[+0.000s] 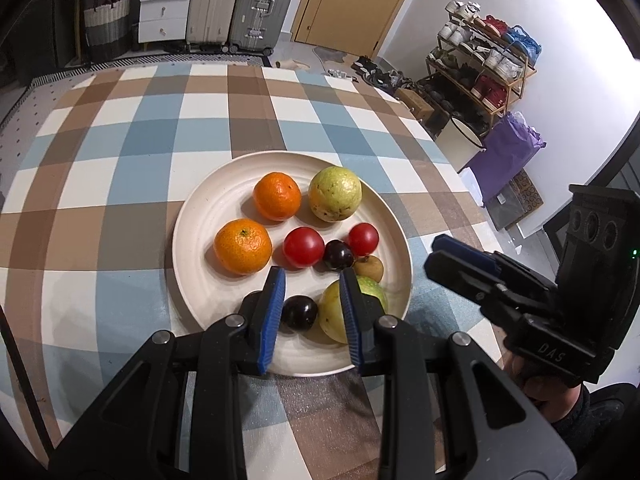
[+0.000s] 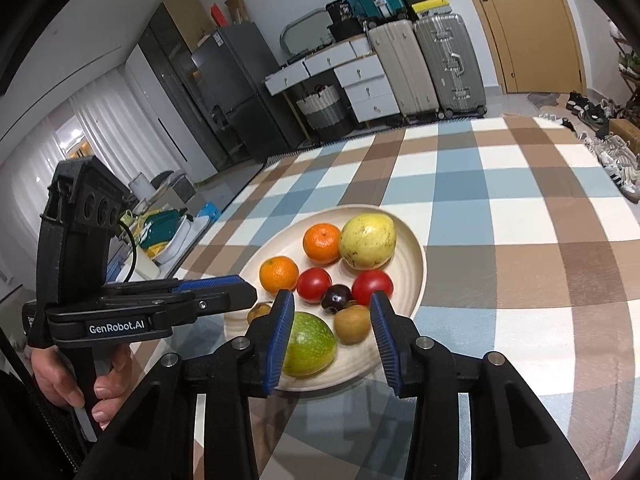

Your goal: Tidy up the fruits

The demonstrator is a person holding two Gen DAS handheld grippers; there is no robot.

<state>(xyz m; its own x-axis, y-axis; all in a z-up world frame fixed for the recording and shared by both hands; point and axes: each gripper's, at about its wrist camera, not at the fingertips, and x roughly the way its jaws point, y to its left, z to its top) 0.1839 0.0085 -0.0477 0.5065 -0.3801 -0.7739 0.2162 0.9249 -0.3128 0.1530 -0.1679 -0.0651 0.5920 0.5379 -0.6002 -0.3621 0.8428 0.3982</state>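
A cream plate on the checked tablecloth holds two oranges, a yellow guava, two red tomatoes, two dark plums, a small brown fruit and a green guava. My left gripper is open low over the plate's near edge, with a dark plum between its fingers. My right gripper is open and empty above the near rim, around the green guava and brown fruit.
The checked tablecloth covers the table around the plate. Another small brown fruit lies at the plate's left edge, behind the left gripper. Suitcases, drawers and a shoe rack stand beyond the table.
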